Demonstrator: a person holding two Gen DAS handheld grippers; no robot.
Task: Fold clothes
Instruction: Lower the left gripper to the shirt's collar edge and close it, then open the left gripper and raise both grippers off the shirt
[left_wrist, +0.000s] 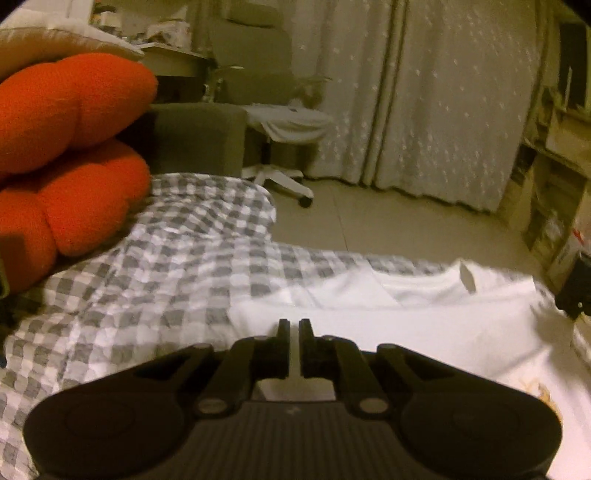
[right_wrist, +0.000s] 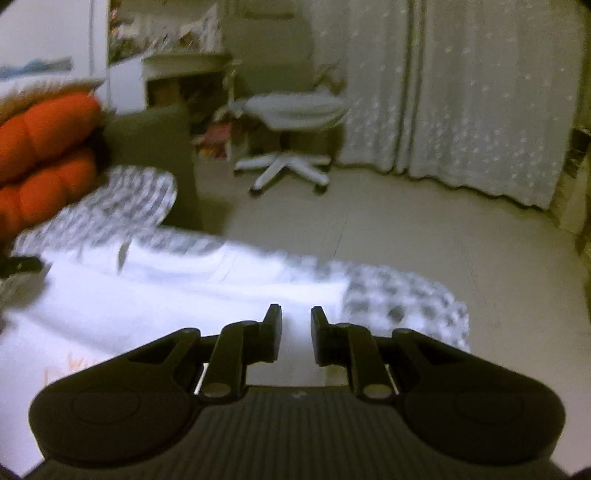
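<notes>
Left wrist view
- Left gripper (left_wrist: 294, 325): jaws drawn almost together, only a thin slit between them; white cloth shows through the slit, but a pinch on it cannot be made out.
- Garment (left_wrist: 406, 332): a white T-shirt spread flat on the bed, right under and ahead of the fingertips; its collar lies toward the far edge, and a bit of orange print shows at the lower right.
- Other tool: a dark part of the right gripper (left_wrist: 574, 291) comes in from the right border, over the shirt's far side.
- Around: an orange cushion (left_wrist: 70, 147) is stacked at the left on the bed, well clear of the shirt.
- Surface: grey-and-white checked bedsheet (left_wrist: 147, 277).
- Room: pale floor, white swivel chair (left_wrist: 284, 125), long pale curtain (left_wrist: 424, 92), shelves with boxes at the right.

Right wrist view
- Right gripper (right_wrist: 295, 317): jaws narrowly apart, a clear gap between the fingers; the white shirt lies behind the gap and neither pad visibly presses on it.
- Garment: the T-shirt (right_wrist: 166, 295) fills the left and middle, blurred.
- Around: orange cushion (right_wrist: 48, 147) at the far left.
- Surface: checked bedsheet (right_wrist: 402, 302) showing at the right, next to the shirt's edge.
- Room: swivel chair (right_wrist: 291, 110), curtain (right_wrist: 480, 92), bare floor.
</notes>
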